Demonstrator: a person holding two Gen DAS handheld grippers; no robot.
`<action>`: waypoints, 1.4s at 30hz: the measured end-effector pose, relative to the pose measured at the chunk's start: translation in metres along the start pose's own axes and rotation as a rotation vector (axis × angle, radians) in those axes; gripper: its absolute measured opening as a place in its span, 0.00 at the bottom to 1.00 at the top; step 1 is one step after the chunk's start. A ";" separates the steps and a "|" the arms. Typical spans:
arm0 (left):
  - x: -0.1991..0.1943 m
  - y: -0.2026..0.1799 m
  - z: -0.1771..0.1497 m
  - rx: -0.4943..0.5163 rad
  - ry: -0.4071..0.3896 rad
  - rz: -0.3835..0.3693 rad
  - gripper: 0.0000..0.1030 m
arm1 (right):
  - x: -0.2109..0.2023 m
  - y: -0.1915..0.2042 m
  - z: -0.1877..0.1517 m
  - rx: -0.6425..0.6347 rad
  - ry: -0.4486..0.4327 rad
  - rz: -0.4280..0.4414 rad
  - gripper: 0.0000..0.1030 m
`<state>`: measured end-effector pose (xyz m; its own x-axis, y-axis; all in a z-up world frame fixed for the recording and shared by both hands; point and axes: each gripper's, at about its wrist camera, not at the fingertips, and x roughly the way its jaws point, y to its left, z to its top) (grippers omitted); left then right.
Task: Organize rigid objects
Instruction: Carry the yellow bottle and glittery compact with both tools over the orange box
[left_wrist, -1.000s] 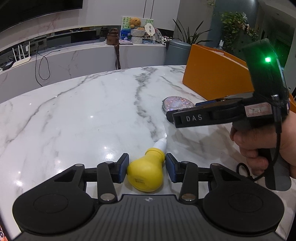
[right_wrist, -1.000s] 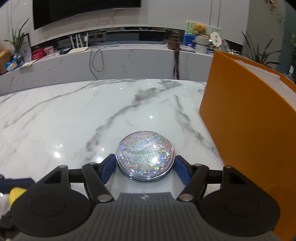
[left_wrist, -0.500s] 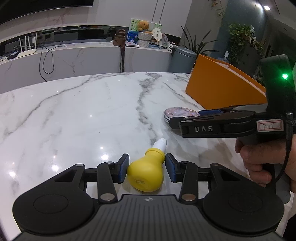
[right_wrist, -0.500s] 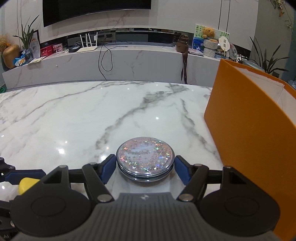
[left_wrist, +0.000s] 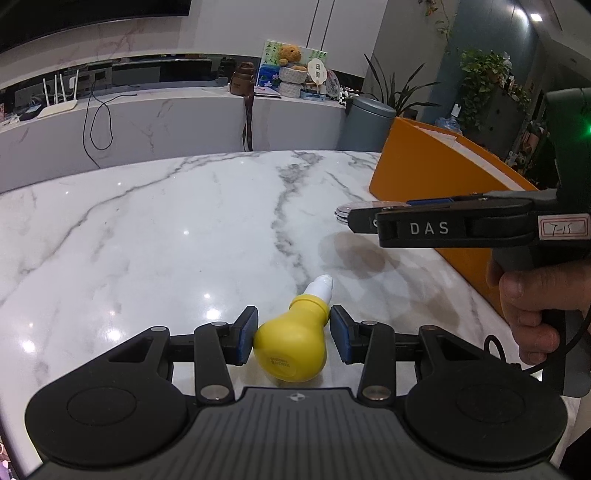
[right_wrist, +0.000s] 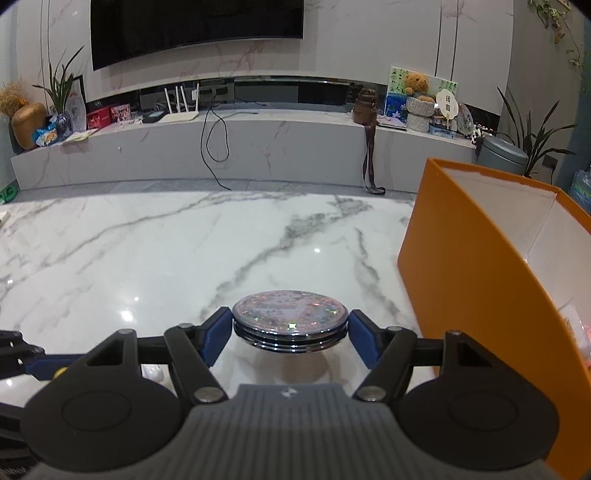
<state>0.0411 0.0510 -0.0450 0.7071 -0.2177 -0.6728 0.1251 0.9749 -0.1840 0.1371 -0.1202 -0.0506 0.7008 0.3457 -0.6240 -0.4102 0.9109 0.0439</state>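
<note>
My left gripper (left_wrist: 293, 334) is shut on a yellow bulb-shaped bottle (left_wrist: 291, 345) with a white tip and holds it above the marble table (left_wrist: 166, 236). My right gripper (right_wrist: 290, 334) is shut on a round glittery compact (right_wrist: 290, 319) and holds it lifted off the table, with its shadow below. In the left wrist view the right gripper (left_wrist: 436, 227) shows from the side, a hand on its handle, with the compact's edge (left_wrist: 345, 214) at its tip. An open orange box (right_wrist: 509, 266) stands to the right.
The orange box (left_wrist: 424, 166) stands at the table's right side, its white inside open at the top. Beyond the table runs a long marble ledge (right_wrist: 258, 147) with a router, cables, plants and a teddy bear. A grey bin (left_wrist: 365, 123) stands behind the box.
Both grippers have risen from the table, each with its object. The compact now hangs in the air, seen more edge-on. The box's open top has come into view.
</note>
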 end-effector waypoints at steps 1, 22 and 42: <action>-0.001 -0.002 0.002 0.004 -0.002 -0.001 0.47 | -0.002 0.001 0.001 -0.003 -0.006 0.002 0.66; -0.037 -0.072 0.043 0.103 -0.075 -0.004 0.47 | -0.087 -0.037 0.026 0.036 -0.171 -0.007 0.66; -0.038 -0.191 0.096 0.237 -0.148 -0.068 0.47 | -0.157 -0.149 0.021 0.207 -0.250 -0.102 0.66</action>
<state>0.0571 -0.1221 0.0847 0.7831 -0.2910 -0.5496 0.3229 0.9456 -0.0406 0.1005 -0.3056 0.0577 0.8643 0.2713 -0.4234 -0.2213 0.9613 0.1641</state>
